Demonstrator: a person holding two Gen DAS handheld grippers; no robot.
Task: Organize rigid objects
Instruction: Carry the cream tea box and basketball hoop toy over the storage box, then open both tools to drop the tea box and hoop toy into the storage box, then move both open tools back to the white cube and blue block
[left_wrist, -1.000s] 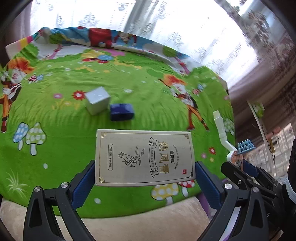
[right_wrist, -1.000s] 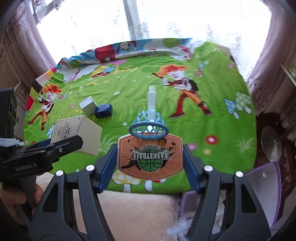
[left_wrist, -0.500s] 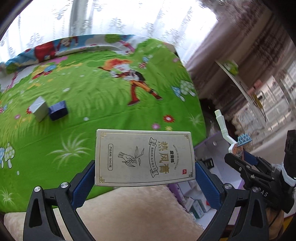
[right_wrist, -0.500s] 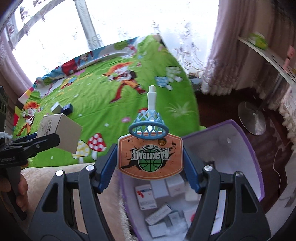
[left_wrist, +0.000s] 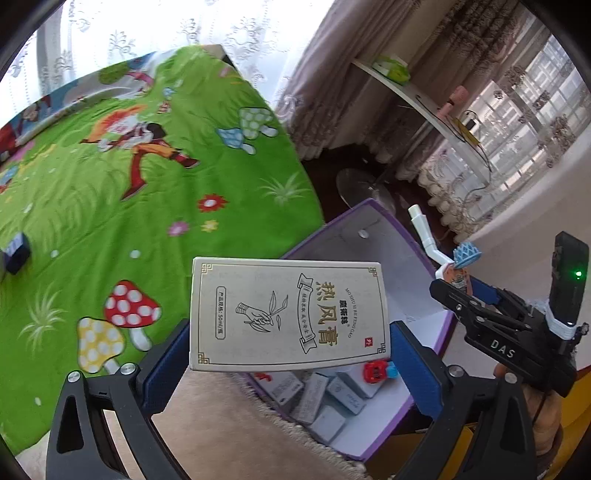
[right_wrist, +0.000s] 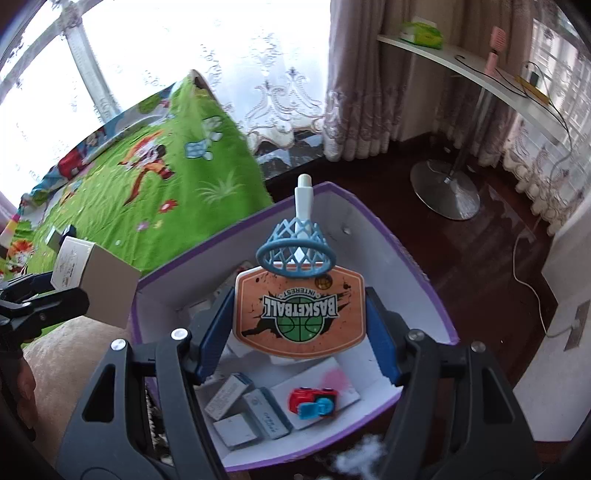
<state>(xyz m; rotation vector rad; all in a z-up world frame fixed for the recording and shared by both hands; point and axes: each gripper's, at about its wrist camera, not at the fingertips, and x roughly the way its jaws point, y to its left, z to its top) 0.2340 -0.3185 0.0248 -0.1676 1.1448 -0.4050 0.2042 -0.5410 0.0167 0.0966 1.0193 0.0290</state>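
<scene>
My left gripper (left_wrist: 288, 354) is shut on a cream box with Chinese print (left_wrist: 288, 314), held over the near left edge of a purple storage bin (left_wrist: 373, 218). My right gripper (right_wrist: 299, 321) is shut on a toy basketball hoop (right_wrist: 299, 314) with an orange backboard and blue net, held above the open purple bin (right_wrist: 424, 280). The bin holds several small grey boxes (right_wrist: 258, 406) and a red and blue toy car (right_wrist: 314, 402). The left gripper with its cream box (right_wrist: 88, 280) shows at the left of the right wrist view. The right gripper with the hoop (left_wrist: 458, 266) shows at the right of the left wrist view.
A green cartoon blanket (left_wrist: 110, 206) covers the bed to the left, with a dark blue box (left_wrist: 14, 254) on it. A beige fluffy rug (left_wrist: 221, 424) lies before the bin. A round metal stand base (right_wrist: 445, 192) stands on the dark floor, under a white shelf (right_wrist: 480, 74).
Both grippers have swung right, away from the bed, carrying the cream box and the hoop. The purple bin has come under the right gripper and beside the left.
</scene>
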